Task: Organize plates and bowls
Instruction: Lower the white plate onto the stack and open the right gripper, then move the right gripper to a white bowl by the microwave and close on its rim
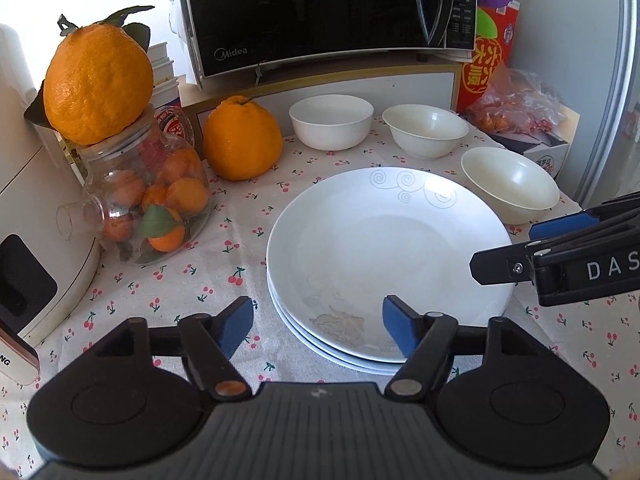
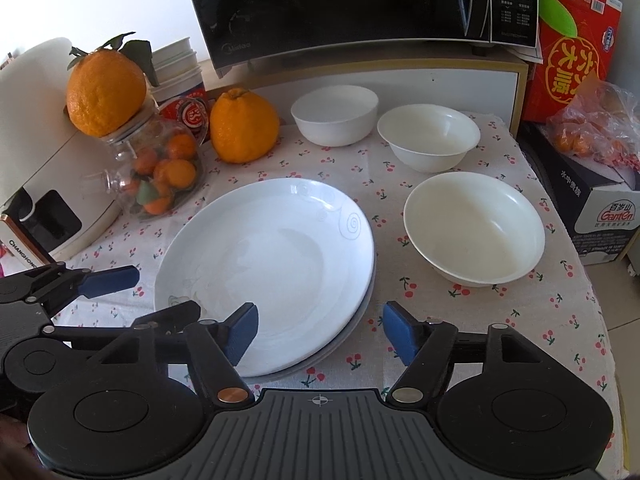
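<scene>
**Both grippers released beside the plate stack**

Nearest the lens, the left gripper point(image 1: 318, 326) stands released, its blue pads spread with only the near rim of the plate stack point(image 1: 384, 248) between them, neither pad pressing on it. The right gripper point(image 2: 320, 330) is likewise spread and grasps nothing; its left pad overlaps the stack's near edge at 7 o'clock, its right pad sits over the cherry-print tablecloth point(image 2: 500, 312).

The stack's lower plates show only as thin rims under the top one, so their count is hard to fix. Three white bowls stand apart from the stack: the near bowl point(image 2: 474, 228) at 3 o'clock of it, the middle bowl point(image 2: 428, 136) at 1 o'clock, the far bowl point(image 2: 334, 114) at 12 o'clock.

The microwave point(image 1: 320, 12) is cut off at the top. A glass jar point(image 1: 152, 196) of small oranges lies at 9 o'clock, a large orange point(image 1: 98, 84) capping it.
</scene>
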Demonstrator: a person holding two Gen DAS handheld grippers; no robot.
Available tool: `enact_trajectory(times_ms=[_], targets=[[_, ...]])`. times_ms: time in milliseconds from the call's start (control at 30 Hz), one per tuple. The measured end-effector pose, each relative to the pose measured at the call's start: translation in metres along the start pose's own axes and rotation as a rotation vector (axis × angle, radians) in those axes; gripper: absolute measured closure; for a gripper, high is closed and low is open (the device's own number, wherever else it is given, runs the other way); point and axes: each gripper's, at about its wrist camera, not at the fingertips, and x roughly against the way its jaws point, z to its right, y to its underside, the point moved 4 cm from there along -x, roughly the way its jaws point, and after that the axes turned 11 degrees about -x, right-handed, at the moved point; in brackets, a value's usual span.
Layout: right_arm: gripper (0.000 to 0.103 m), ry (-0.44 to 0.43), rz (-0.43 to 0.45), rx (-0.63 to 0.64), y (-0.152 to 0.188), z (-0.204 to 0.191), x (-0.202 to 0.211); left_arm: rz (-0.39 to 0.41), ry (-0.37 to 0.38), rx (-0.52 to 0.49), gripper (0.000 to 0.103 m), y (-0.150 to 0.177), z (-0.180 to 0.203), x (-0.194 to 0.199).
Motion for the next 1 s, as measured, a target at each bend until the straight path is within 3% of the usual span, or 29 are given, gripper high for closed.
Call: enact_trajectory(times_ms=[133,300,633,1000], targets=[[0.020,-0.001,0.003,-0.014,-0.002,0.004,0.002,0.002,-0.006,0.013,0.019,0.000,0.000,0.002],[0.017,-0.004,0.012,-0.042,-0.006,0.013,0.007,0.006,-0.025,0.052,0.001,-0.003,-0.002,0.007],[0.007,-0.044,0.023,-0.135,-0.025,0.019,0.022,-0.019,-0.016,0.215,0.000,-0.017,-0.022,0.009],[0.003,-0.062,0.115,-0.146,-0.086,0.007,0.021,-0.038,-0.033,0.255,0.000,-0.053,-0.031,-0.006]])
